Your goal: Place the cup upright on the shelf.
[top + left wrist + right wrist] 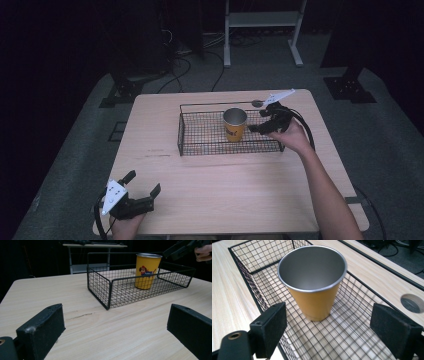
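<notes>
A yellow metal cup stands upright in the middle of a black wire basket at the back of the table. The cup is empty, with a steel inside. My right gripper hovers over the basket's right part, just right of the cup, jaws open and apart from it. Its pads flank the space in front of the cup. My left gripper rests open near the table's front left edge, far from the basket and cup.
A round cable hole sits in the tabletop behind the basket. A white frame stand and cables lie on the floor beyond the table. Bare wood stretches between the basket and the front edge.
</notes>
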`<control>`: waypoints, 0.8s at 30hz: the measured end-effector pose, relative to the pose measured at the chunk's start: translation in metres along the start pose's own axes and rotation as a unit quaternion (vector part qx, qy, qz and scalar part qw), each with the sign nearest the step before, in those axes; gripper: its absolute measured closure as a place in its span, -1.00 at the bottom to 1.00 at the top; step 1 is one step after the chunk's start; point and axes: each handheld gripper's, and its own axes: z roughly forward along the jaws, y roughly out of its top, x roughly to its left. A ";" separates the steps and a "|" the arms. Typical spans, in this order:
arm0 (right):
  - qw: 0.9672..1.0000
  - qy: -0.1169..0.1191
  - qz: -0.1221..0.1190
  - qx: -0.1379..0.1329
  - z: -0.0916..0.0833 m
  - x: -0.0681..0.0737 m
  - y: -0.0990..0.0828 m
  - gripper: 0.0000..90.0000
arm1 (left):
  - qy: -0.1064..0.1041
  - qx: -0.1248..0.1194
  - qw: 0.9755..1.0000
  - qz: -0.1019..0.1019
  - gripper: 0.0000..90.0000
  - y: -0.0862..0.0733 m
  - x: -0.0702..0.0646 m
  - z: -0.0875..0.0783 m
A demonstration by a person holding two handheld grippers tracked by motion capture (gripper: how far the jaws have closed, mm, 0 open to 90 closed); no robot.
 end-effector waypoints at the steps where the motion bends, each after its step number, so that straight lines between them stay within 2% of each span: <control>1: 1.000 0.000 0.001 -0.004 -0.003 -0.001 -0.002 -0.71 | -0.001 0.000 1.000 0.001 -1.00 0.000 0.000 0.001; 4: 1.000 0.004 0.013 -0.007 -0.012 -0.003 -0.009 -0.71 | -0.001 0.000 1.000 0.002 -1.00 0.000 -0.002 0.001; 9: 1.000 0.001 0.018 -0.021 -0.022 -0.005 -0.021 -0.71 | -0.001 -0.001 1.000 0.004 -1.00 0.000 -0.002 0.001; 11: 0.999 0.008 0.025 -0.020 -0.025 -0.005 -0.024 -0.71 | -0.001 0.000 1.000 0.005 -1.00 0.000 -0.002 0.001; 13: 0.999 0.002 0.020 -0.030 -0.028 -0.003 -0.028 -0.71 | -0.003 0.002 1.000 0.007 -1.00 0.000 -0.002 0.002; 18: 0.999 0.009 0.026 -0.027 -0.034 -0.001 -0.036 -0.71 | -0.005 0.001 1.000 0.007 -1.00 0.000 -0.003 0.001; 24: 0.999 0.008 0.030 -0.037 -0.039 0.002 -0.045 -0.71 | -0.004 -0.001 1.000 0.006 -1.00 0.000 -0.002 -0.001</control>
